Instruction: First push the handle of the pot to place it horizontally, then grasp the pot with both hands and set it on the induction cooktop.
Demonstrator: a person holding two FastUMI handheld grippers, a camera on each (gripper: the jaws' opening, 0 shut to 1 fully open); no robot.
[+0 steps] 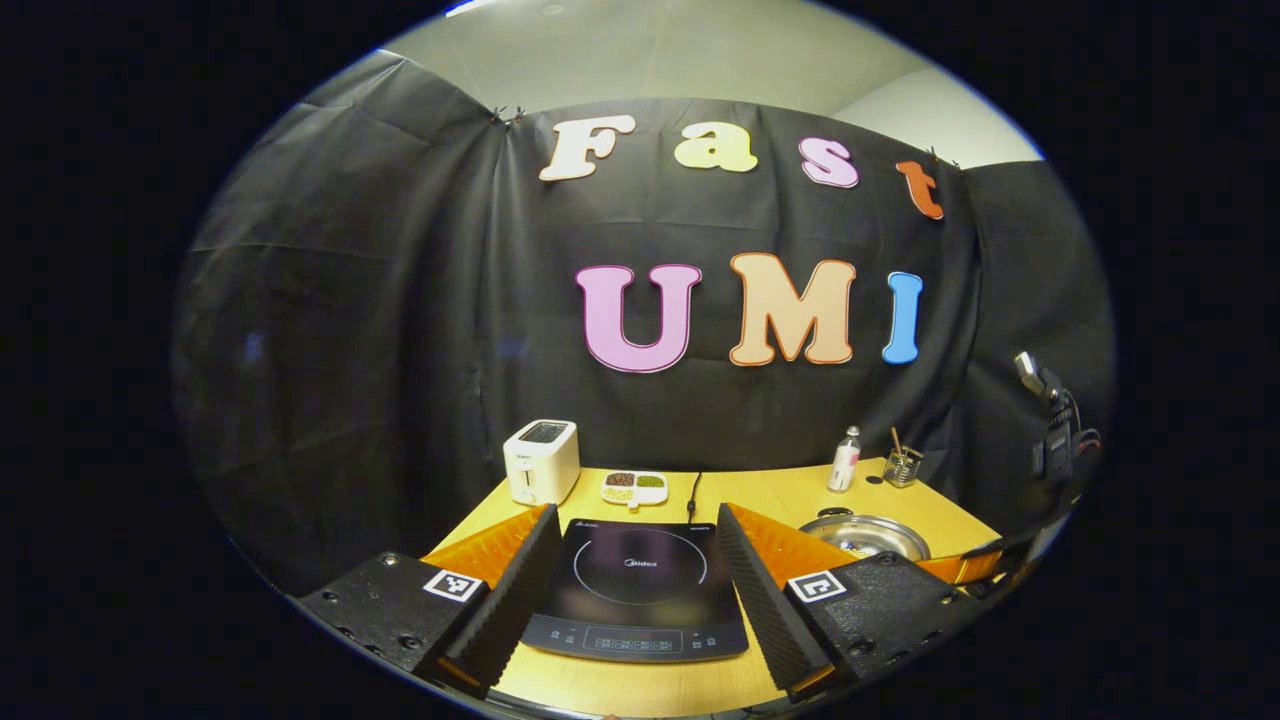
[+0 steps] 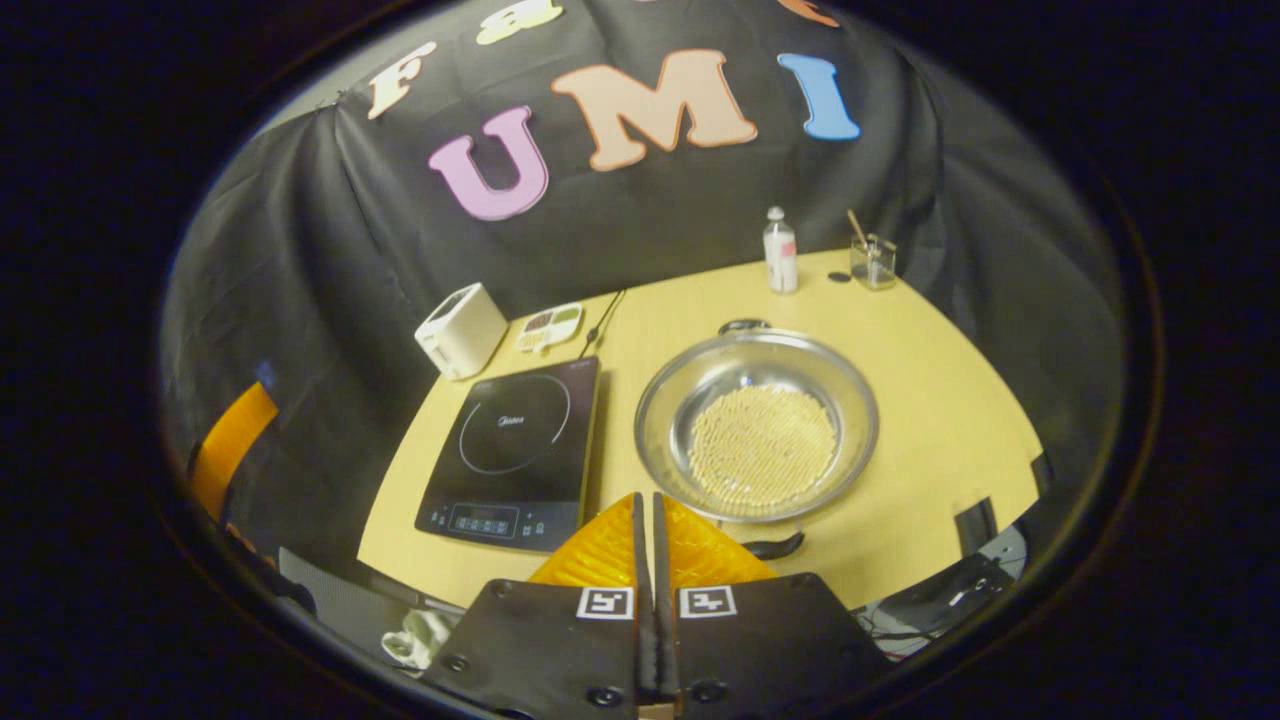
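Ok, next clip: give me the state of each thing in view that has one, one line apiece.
Left tool: open, fingers spread either side of the cooktop in its view.
Right tool: shut, empty, near the pot's closer handle.
Pot: upright on the table, right of the cooktop, pale beans inside, no lid.
Induction cooktop: flat on the table, nothing on it.
Toaster: upright, slots empty.
Bottle: upright, capped.
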